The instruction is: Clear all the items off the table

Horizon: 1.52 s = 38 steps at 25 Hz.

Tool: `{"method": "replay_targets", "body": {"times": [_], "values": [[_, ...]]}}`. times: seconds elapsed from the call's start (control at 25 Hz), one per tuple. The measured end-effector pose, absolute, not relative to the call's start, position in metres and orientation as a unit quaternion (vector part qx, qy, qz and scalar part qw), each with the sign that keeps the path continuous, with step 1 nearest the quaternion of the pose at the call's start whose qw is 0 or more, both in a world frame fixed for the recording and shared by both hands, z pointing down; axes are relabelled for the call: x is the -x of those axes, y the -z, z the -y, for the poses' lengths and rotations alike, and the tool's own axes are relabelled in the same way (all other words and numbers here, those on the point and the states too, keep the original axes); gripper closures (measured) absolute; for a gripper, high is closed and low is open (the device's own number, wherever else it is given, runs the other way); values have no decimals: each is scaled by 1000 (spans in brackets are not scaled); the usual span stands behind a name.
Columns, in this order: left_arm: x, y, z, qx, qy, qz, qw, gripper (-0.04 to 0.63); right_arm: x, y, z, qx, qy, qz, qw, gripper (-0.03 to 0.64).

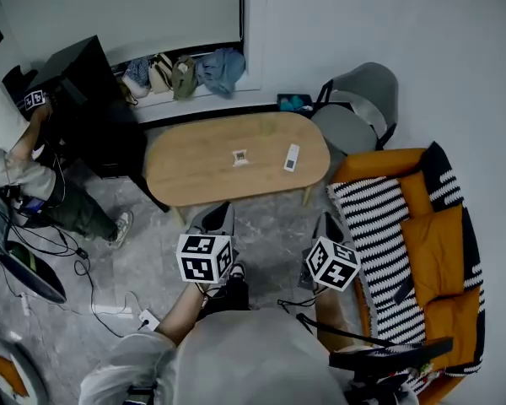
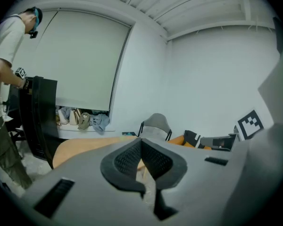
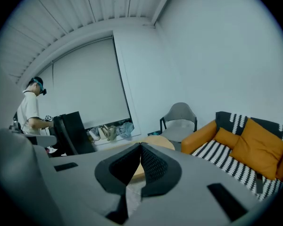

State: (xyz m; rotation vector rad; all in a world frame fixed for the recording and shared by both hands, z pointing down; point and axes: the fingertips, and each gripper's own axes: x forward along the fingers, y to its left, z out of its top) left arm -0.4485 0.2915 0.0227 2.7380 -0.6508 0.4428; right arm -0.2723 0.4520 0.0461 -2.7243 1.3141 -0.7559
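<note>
Oval wooden tabletop (image 1: 194,171): carries two items, well apart from both grippers
- White remote-shaped object (image 1: 292,157): lies flat towards the right end of the tabletop
- Small square tag (image 1: 240,157): lies flat near the middle, just left of the white object

Left gripper (image 1: 218,215): held over the floor short of the tabletop's near edge; jaws closed tip to tip, nothing between them
Right gripper (image 1: 330,224): held beside the left one, near the sofa's edge; jaws closed together, empty

Surroundings
- Grey chair (image 1: 363,108): beyond the tabletop's right end
- Orange sofa (image 1: 434,243) with striped blanket (image 1: 375,226): to the right
- Black cabinet (image 1: 93,99): to the left, a second person (image 1: 13,154) standing at it
</note>
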Motion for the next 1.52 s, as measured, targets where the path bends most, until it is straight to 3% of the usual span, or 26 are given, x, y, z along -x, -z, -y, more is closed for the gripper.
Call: {"method": "replay_targets", "body": {"times": [0.32,0.88,1.52], "values": [[395,-36,-248,-952,-137,230,151,588,218,-59,-423,880,236,-413,2,592],[232,-28,-126,-959,-129,209,144,588,77,-53,-295,874,239,-422,-28,592],[157,-49,-35,-953,-158,212,148,588,3,-79,-197,864,270,-425,-32,592]]}}
